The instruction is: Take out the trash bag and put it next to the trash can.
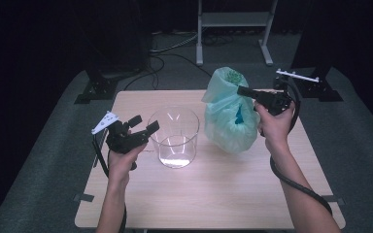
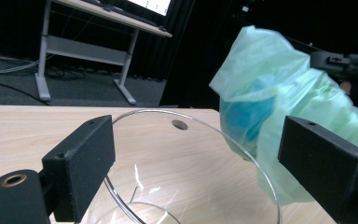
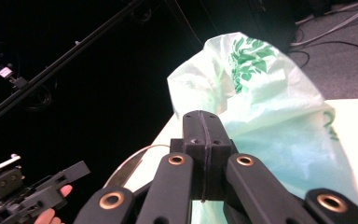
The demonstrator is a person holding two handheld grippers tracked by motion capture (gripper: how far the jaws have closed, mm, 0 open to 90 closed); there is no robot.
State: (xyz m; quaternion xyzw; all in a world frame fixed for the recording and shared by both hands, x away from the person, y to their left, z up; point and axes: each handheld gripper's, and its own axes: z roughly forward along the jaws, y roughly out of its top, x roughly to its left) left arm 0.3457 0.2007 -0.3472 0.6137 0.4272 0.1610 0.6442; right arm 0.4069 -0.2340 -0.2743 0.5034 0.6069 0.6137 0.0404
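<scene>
Right tool (image 1: 245, 91) raised over the counter (image 1: 233, 194), jaws pressed flat together (nothing visibly pinched between them in the right gripper view), tip touching the upper side of the green plastic bag (image 1: 229, 114). Left tool (image 1: 142, 125) spread wide, holding nothing, hovered just beside the rim of the clear glass container (image 1: 174, 137). Bag stood just right of the container, slumped, something blue inside. Risks judged: thin film likely to slip or tear if pulled from one spot; bag could topple against the container; wide jaws could knock the glass rim and slide it.
</scene>
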